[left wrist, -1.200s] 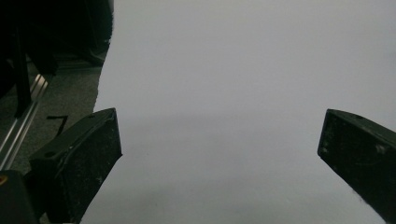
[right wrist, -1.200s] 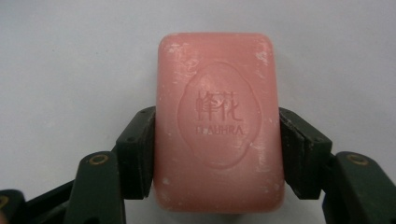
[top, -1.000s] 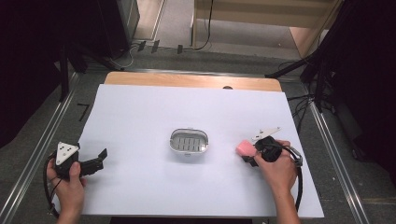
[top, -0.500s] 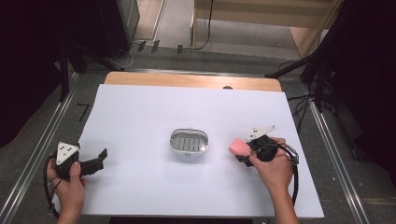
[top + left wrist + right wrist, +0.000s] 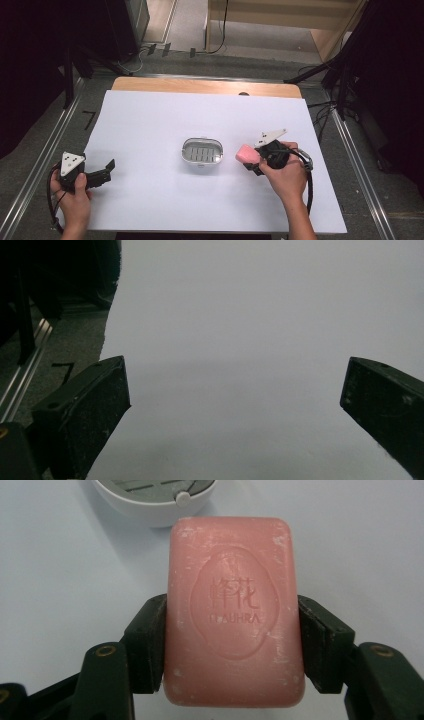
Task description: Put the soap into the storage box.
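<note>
Soap bar (image 5: pixel 234 612), pink, stamped: clamped flat between your right gripper's (image 5: pixel 256 161) jaws, lifted clear of the table (image 5: pixel 150 120), just right of the soap dish (image 5: pixel 202 154). Pickup done; placing it in the slotted dish remains, by my judgement. Path unobstructed. Your left gripper (image 5: pixel 235 405) rests wide open, holding nothing.

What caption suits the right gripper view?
Right claw clamped on pink soap, white dish just beyond.
</note>
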A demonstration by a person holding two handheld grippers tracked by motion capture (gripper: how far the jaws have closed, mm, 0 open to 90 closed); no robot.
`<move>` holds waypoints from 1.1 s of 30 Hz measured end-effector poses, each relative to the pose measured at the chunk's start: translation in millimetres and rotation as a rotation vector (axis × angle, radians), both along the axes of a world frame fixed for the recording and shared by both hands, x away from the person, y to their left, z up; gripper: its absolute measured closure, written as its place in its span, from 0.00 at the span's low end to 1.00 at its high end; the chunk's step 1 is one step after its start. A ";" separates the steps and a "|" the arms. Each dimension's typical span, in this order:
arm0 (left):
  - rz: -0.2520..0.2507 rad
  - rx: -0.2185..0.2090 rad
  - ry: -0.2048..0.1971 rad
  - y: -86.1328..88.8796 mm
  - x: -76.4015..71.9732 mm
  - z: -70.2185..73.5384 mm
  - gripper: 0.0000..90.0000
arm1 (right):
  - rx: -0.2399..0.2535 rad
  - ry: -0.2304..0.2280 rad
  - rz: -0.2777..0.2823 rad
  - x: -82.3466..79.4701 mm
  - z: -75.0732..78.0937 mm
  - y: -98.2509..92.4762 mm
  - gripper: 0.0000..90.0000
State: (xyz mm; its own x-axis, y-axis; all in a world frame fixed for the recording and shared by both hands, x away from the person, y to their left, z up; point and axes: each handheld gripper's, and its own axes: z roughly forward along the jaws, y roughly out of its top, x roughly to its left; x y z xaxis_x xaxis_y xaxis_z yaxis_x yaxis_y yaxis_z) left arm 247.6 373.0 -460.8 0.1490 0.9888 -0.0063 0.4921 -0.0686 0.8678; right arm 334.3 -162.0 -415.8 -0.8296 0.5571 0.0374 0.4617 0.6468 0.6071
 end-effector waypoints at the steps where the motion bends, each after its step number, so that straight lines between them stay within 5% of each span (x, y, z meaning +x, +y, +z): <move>1: 0.000 -0.001 -0.002 -0.2 -0.1 0.0 0.00 | 0.005 0.000 0.002 -0.1 1.1 1.1 0.43; 33: 0.002 0.004 0.010 -0.5 0.8 -0.1 0.00 | 0.056 -0.042 0.115 -3.6 29.7 35.2 0.43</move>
State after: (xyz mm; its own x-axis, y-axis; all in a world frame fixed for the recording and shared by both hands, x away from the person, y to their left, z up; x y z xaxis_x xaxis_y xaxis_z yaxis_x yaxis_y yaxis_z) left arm 248.4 372.5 -460.9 0.1466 0.9892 -0.0037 0.5005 -0.0709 0.8628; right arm 330.7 -126.7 -386.1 -0.8892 0.4565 0.0298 0.3602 0.6586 0.6607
